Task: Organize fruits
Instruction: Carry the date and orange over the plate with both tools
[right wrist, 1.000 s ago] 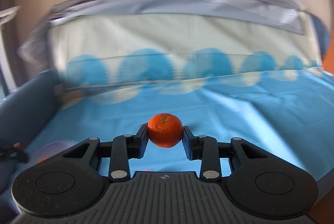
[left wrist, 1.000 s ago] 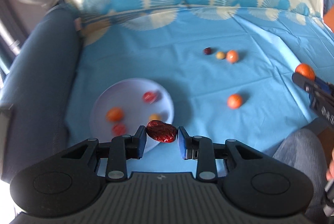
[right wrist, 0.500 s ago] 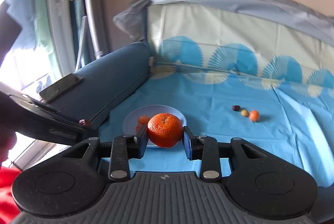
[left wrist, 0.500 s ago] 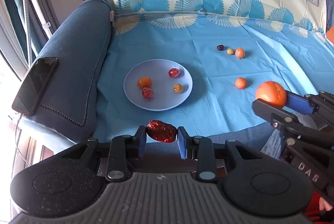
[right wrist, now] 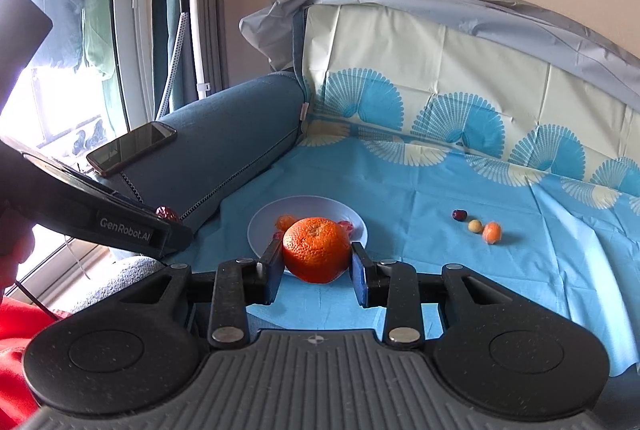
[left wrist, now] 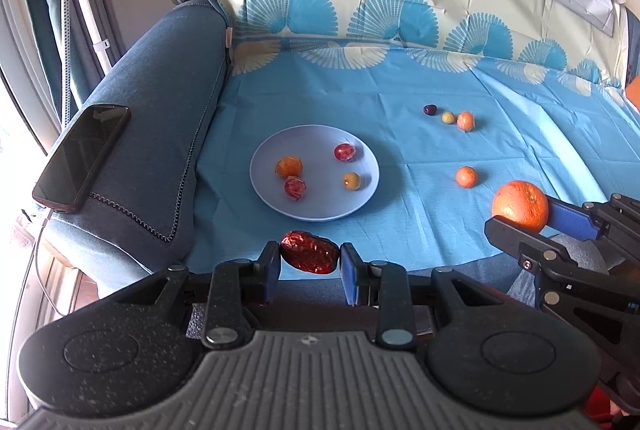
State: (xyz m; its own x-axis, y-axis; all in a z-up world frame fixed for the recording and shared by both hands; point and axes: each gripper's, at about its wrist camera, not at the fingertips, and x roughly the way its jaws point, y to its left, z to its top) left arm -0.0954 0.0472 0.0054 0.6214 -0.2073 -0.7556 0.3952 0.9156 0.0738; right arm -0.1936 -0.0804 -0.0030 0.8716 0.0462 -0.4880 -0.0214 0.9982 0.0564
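Task partly complete. The plate [left wrist: 280, 201] lies on the blue cloth [left wrist: 400, 89] that covers the sofa seat, and it carries four small fruits: an orange one [left wrist: 289, 166], two red ones [left wrist: 345, 152] [left wrist: 295, 188] and a yellowish one [left wrist: 351, 180].

Four fruits lie loose on the cloth, well apart from the plate. Three form a row: a dark fruit [left wrist: 430, 109], a pale one [left wrist: 447, 117] and a small orange one [left wrist: 465, 121]. A further small orange fruit [left wrist: 466, 176] sits alone, nearer the camera.

The left gripper [left wrist: 310, 262] is closed on a wrinkled red fruit [left wrist: 308, 257], probably a dried date, and holds it off the cloth, short of the plate's near rim. The right gripper [right wrist: 316, 264] has its pads pressed to either side of a mandarin [right wrist: 316, 249], held in the air on the near side of the plate.

Judged from this layout, two held fruits await placing and four loose ones await collection. A phone [left wrist: 82, 157] rests on the armrest [left wrist: 160, 133], outside the task.
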